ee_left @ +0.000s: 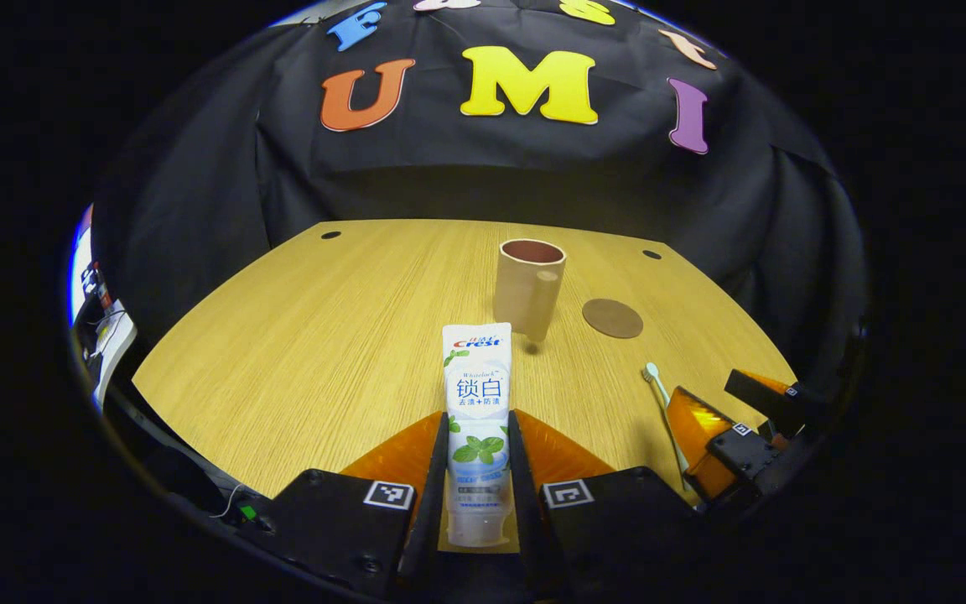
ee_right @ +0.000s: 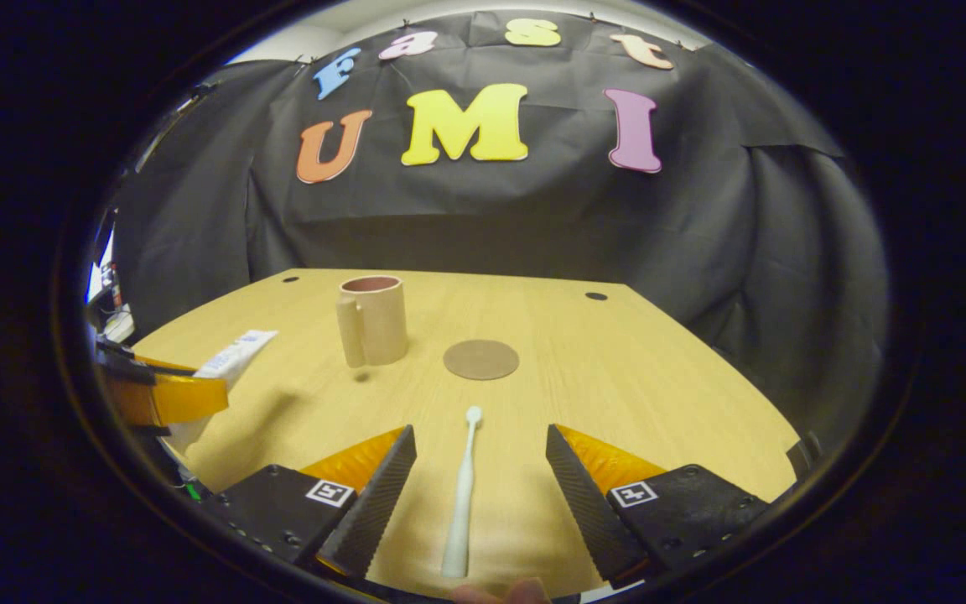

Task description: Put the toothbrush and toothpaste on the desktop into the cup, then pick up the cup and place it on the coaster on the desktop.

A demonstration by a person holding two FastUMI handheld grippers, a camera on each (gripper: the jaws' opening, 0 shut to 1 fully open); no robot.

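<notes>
My left gripper [ee_left: 477, 419] is shut on a white toothpaste tube [ee_left: 476, 394], cap toward me and flat end toward the tan cup [ee_left: 529, 285]. The cup stands upright mid-table with its handle on the near side. A round brown coaster [ee_left: 612, 319] lies just right of it. In the right gripper view, the white toothbrush [ee_right: 462, 486] lies flat on the wooden table [ee_right: 659, 403] between my right gripper's [ee_right: 480, 432] open fingers, head pointing at the coaster [ee_right: 481, 359]. The cup [ee_right: 372, 319] is left of that. Far left, the left gripper [ee_right: 164, 398] holds the toothpaste [ee_right: 231, 356] slightly above the table.
The table [ee_left: 298, 335] has small dark holes near its far corners [ee_left: 330, 235]. Black cloth walls close in behind and to the right. Cables and equipment [ee_left: 101, 319] sit beyond the table's left edge. The right gripper [ee_left: 734, 428] is at the front right beside the toothbrush [ee_left: 663, 403].
</notes>
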